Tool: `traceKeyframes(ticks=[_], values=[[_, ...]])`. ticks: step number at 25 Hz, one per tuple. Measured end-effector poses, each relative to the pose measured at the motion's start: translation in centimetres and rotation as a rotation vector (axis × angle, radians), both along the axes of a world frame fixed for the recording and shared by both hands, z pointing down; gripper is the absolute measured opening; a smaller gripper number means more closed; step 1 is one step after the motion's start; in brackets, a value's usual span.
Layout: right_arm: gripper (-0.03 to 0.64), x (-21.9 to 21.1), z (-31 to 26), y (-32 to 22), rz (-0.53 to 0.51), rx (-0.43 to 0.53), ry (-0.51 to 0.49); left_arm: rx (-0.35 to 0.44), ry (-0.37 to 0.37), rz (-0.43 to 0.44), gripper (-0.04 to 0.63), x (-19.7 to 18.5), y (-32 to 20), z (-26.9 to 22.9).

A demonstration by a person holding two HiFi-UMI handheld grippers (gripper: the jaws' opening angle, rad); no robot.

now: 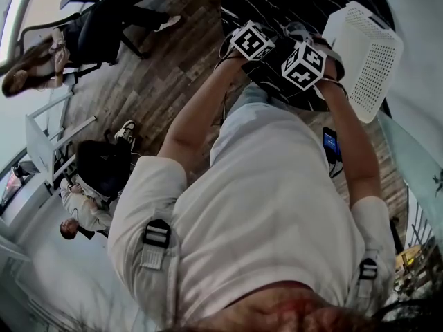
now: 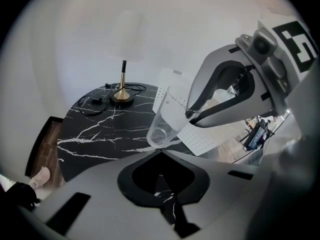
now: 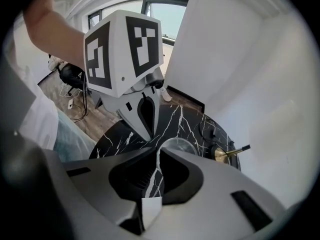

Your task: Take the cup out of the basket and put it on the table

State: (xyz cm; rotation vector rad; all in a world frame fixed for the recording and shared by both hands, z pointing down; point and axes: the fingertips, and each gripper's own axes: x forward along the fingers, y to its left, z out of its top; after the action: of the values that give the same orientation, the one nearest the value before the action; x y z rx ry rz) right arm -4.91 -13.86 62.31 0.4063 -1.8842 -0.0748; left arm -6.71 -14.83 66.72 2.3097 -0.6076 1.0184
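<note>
A clear plastic cup [image 2: 165,120] hangs tilted above the black marble table [image 2: 100,129], in front of the white perforated basket [image 2: 201,140]. My right gripper [image 3: 157,150] is shut on the cup's rim [image 3: 178,145], one finger inside and one outside. In the left gripper view it reaches in from the upper right. My left gripper [image 2: 161,151] is shut with nothing in it, its tips just below the cup's base. In the head view both marker cubes sit close together over the table edge, beside the basket [image 1: 367,54]. The cup is hidden there.
A brass-stemmed lamp [image 2: 123,90] with a black cable [image 2: 92,104] stands at the table's far side. The basket lies tipped on the table's right part. Wooden floor [image 1: 159,75], an office chair [image 1: 104,19] and seated people are to the left.
</note>
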Motion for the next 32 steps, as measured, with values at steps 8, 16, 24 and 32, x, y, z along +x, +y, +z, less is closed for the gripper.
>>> traceKeyframes(ticks=[8,16,24,32], values=[[0.025,-1.4,1.8,0.5,-0.016,-0.012,0.002,-0.039,-0.029,0.025,0.006,-0.7,0.8,3.5],[0.026,-2.4,3.6,0.5,-0.013,-0.019,0.004,-0.082,-0.031,0.008,0.006,-1.6,1.0,5.4],[0.025,-2.6,5.4,0.6,0.008,-0.022,0.006,-0.107,-0.021,0.014,0.006,-1.4,1.4,6.5],[0.025,-2.6,7.4,0.5,0.02,-0.026,0.02,-0.136,-0.064,0.006,0.005,-2.3,1.3,7.8]])
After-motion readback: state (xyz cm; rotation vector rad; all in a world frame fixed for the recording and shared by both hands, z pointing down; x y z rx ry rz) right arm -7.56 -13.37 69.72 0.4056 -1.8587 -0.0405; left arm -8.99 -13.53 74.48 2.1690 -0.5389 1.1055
